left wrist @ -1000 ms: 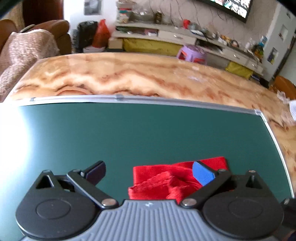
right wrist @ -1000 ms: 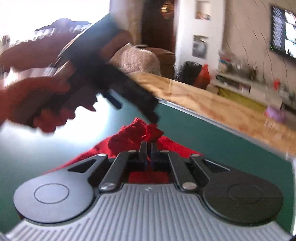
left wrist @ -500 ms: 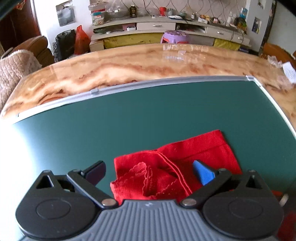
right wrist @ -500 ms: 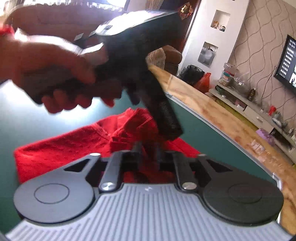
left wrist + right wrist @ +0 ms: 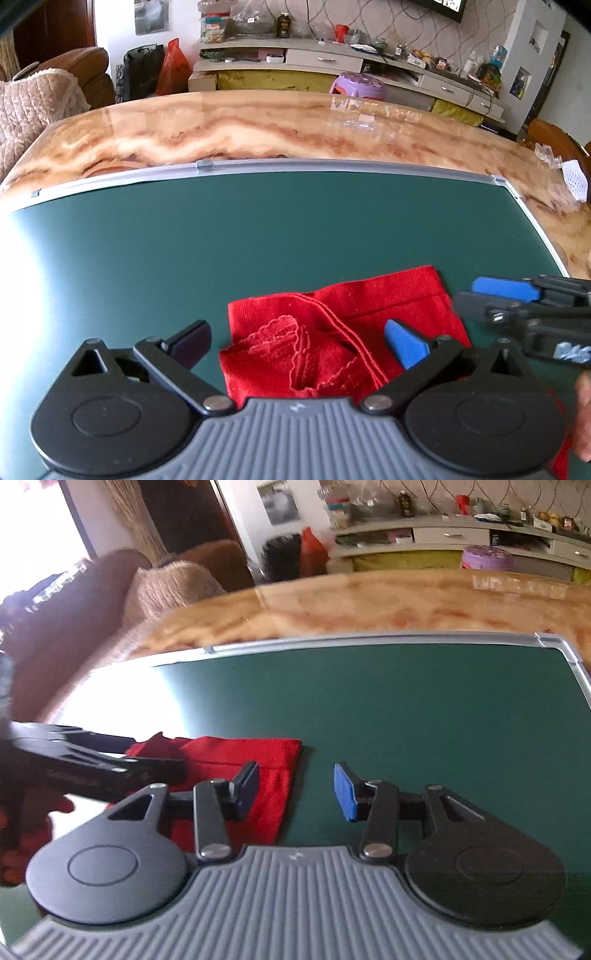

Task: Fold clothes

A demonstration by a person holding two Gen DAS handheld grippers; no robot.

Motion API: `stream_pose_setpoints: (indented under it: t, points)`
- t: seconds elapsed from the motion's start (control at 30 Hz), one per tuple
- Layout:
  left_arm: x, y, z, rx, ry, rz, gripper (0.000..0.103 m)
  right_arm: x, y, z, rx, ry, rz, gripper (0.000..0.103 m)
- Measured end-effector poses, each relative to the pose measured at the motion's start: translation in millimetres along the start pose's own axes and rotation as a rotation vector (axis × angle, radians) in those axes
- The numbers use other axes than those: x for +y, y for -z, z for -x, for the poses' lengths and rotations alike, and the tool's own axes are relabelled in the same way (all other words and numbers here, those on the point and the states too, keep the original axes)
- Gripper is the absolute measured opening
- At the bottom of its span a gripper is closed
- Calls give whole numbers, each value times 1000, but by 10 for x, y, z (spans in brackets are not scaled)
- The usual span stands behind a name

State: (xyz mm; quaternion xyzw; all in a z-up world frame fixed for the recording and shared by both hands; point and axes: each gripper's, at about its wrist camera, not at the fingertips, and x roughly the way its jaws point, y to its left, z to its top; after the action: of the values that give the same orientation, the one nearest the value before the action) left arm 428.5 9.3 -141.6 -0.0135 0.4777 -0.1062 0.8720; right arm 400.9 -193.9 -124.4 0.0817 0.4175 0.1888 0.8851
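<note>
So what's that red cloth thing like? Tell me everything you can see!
The red cloth is a small, soft, knitted-looking garment lying on the green mat. It is partly folded: the far part lies flat with a straight hemmed edge, while the near part is bunched, showing a scalloped trim and a thin seam. The open left gripper hangs over it, and the open right gripper is at its right edge. Neither grips it.
</note>
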Motion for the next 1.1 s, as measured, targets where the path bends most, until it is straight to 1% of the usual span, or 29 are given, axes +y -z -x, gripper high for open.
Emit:
stream_pose_setpoints:
  t: [0.1,0.13,0.17,0.2,0.23,0.3,0.37,0.47,0.53,0.6,0.67,0.73,0.8,0.9,0.97,1.03,1.1]
  points:
    - [16,8,-7,2,6,11,102,157,9,-84,31,50,64,51]
    - [23,11,-7,3,7,16,102,215,27,-88,39,66,87,40]
    - [30,13,-7,4,9,21,102,273,44,-92,46,82,109,16]
    - [39,14,-7,5,13,28,102,322,50,-105,55,89,129,9]
    - [48,15,-7,7,16,35,102,329,69,-78,61,74,135,4]
    - [62,15,-6,7,21,44,103,321,107,-59,51,47,129,4]
    - [66,13,-3,5,22,46,103,319,164,-9,17,14,132,4]
    - [89,-8,48,-18,19,57,103,345,246,166,-65,-46,147,3]
    - [115,-36,101,-39,15,66,103,431,308,337,-120,-66,195,3]
    - [160,-87,146,-53,15,86,103,548,364,465,-145,-84,253,3]
    - [197,-151,185,-65,14,99,103,708,439,528,-148,-72,341,3]
    - [179,-244,192,-71,2,84,103,853,517,527,-134,-55,420,3]
    - [137,-339,176,-62,1,59,103,961,607,488,-119,-44,476,3]
    - [-33,-400,108,-8,23,-20,103,1052,689,470,-120,-38,515,3]
    - [-161,-351,97,18,24,-89,103,1064,707,469,-119,-37,525,3]
    - [-266,-273,69,54,6,-149,102,1066,712,472,-112,-38,532,4]
    - [-315,-202,35,77,0,-179,102,1077,712,476,-105,-36,537,5]
